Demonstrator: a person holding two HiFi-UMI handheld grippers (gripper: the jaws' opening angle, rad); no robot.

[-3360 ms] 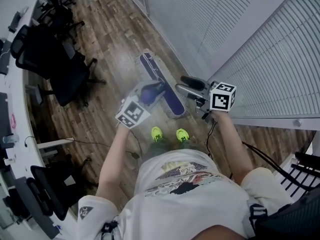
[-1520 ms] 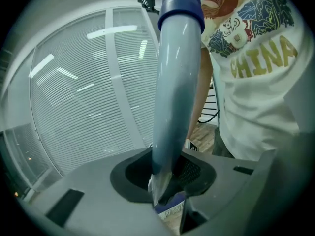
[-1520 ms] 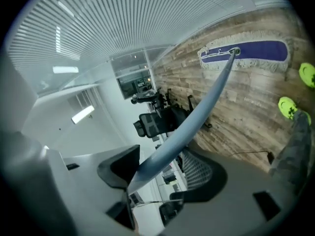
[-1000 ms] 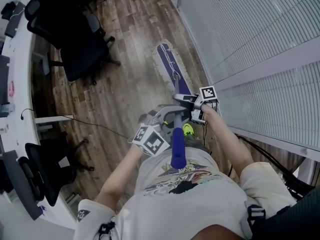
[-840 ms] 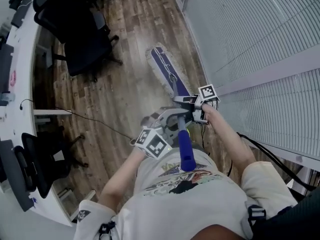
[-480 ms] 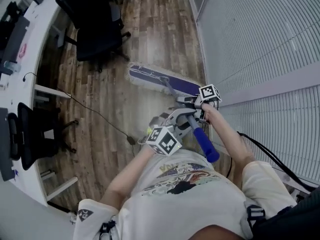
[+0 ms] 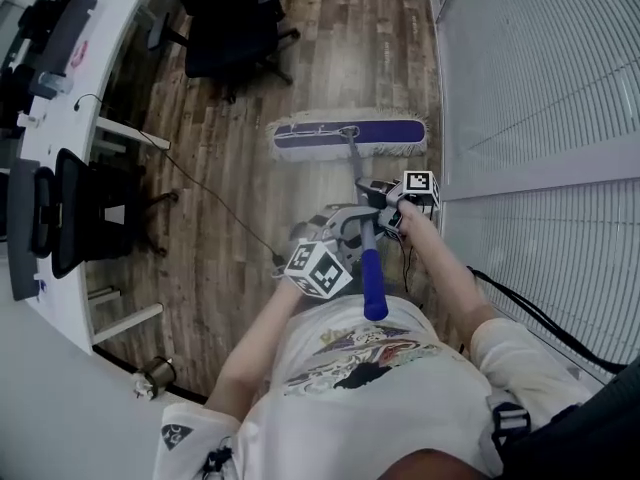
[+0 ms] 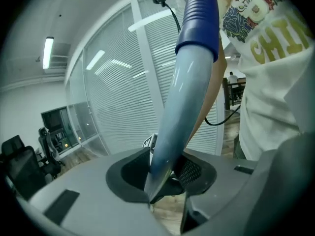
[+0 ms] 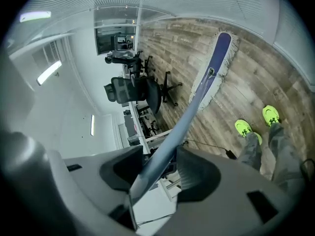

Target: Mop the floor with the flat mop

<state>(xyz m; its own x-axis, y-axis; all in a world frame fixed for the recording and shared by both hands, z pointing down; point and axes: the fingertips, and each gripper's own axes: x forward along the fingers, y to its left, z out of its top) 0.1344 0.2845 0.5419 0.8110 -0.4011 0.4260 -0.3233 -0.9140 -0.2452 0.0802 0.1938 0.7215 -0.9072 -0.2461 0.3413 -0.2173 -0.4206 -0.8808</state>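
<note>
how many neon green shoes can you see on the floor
2, both in the right gripper view on the wood floor: one shoe lower and to the left, the other shoe nearer the picture's right edge. The head view shows neither.

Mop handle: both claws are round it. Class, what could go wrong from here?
The left claw is opening its jaws round the mop handle while the right claw is closing its own, so the handle could slip.
The mop head lies close to the glass wall and could knock it.
A cable on the floor could snag the mop head.
</note>
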